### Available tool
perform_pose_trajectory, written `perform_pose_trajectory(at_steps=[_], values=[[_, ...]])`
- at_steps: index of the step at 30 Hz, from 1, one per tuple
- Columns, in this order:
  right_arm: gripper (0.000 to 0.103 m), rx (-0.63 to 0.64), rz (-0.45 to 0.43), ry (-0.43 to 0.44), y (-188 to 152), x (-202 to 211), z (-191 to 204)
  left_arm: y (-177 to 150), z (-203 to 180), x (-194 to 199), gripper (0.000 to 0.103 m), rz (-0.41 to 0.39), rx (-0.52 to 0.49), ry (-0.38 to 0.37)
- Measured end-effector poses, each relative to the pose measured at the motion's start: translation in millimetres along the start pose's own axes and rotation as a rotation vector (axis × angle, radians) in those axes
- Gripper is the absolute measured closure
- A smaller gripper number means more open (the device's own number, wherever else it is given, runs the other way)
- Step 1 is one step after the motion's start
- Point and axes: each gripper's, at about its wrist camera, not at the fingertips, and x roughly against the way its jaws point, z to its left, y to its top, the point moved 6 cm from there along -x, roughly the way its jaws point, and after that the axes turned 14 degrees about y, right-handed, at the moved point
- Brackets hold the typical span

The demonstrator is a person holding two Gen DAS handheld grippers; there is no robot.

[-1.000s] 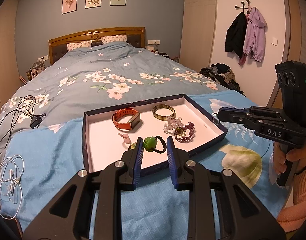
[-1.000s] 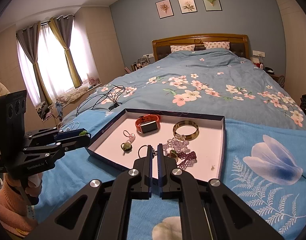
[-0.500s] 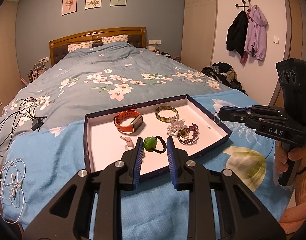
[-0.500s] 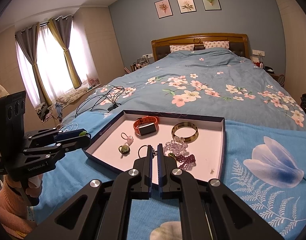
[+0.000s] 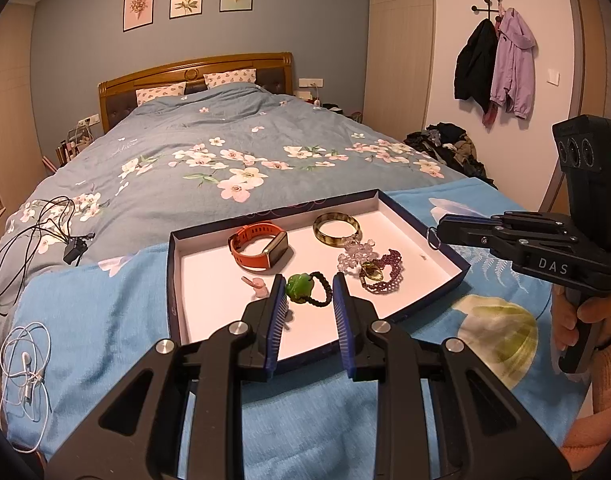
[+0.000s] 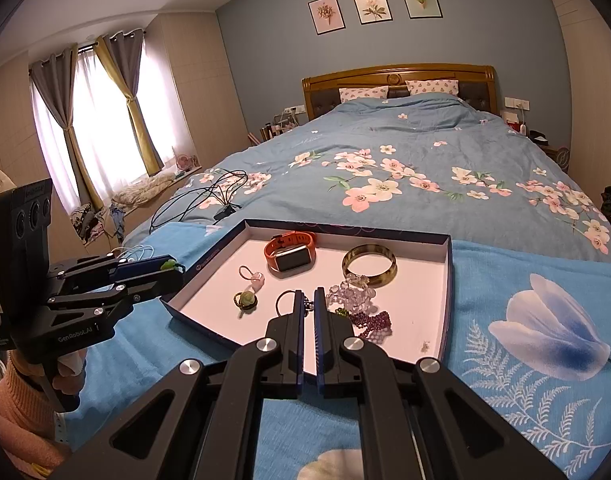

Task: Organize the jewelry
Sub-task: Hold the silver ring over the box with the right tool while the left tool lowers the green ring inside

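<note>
Glossy bangle [image 5: 336,225], matt cardboard tray [image 5: 173,280], soft cloth bedspread [image 5: 105,312]

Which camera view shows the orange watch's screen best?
The right wrist view: the orange watch lies in the tray with its dark screen facing the camera. The left wrist view shows the watch side-on, mostly strap, screen sharply angled.

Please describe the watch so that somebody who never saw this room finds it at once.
On the blue blanket at the near end of the bed lies a shallow tray with a dark rim. The watch lies toward its far side, left of a brownish bangle. It alone has an orange strap and a rectangular screen.
</note>
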Motion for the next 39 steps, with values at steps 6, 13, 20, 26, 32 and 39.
perform_pose_trajectory(at_steps=[6,13,20,26,32,39], values=[[0.100,0.000,0.001,-0.001,0.3,-0.5,-0.6,0.5,0.7,-1.6,0.079,0.002,0.000,0.001],[0.100,-0.006,0.006,-0.007,0.0,-6.4,-6.8,4.8,7.1,-7.9,0.079,0.001,0.000,0.007],[0.100,-0.005,0.007,-0.009,0.8,-8.5,-8.9,4.5,7.2,-9.5,0.079,0.000,-0.005,0.013],[0.100,-0.008,0.006,-0.010,0.7,-8.3,-9.2,5.0,5.5,-9.9,0.079,0.001,-0.006,0.013],[0.100,-0.010,0.008,-0.011,1.3,-9.7,-11.1,5.5,5.9,-12.0,0.079,0.004,-0.006,0.014],[0.100,-0.016,0.008,-0.017,0.3,-11.7,-14.5,5.6,6.4,-13.4,0.079,0.005,-0.008,0.018]])
